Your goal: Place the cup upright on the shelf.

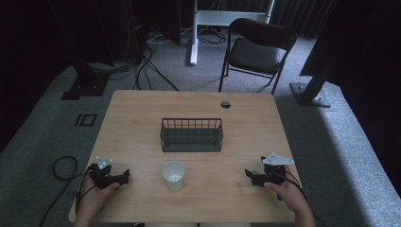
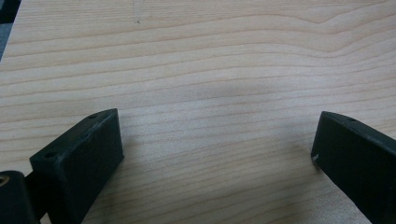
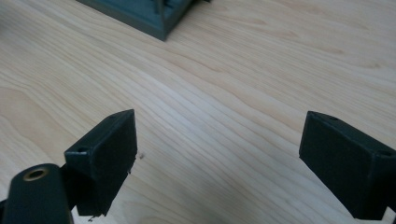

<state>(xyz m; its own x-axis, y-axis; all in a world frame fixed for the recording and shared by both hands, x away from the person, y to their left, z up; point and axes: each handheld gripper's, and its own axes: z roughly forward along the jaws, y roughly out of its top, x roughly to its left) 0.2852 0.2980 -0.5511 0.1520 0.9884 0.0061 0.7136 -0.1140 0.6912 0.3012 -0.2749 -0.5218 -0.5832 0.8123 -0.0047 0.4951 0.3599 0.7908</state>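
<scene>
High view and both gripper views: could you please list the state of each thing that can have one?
Left gripper: open, holding nothing, over bare wood.
Right gripper: open, holding nothing, over bare wood.
White cup: upright, free of both grippers, contents too unclear to tell.
Wire basket: upright, looks empty, behind the cup.
Folding chair: unfolded, unoccupied, beyond the table.

white cup [image 1: 173, 175] between both grippers | dark wire-grid basket [image 1: 191, 135] beyond them | pale wood-grain table [image 1: 246, 127] | black jaws

No lettering, label or number seems readable anywhere in this dim scene.
</scene>
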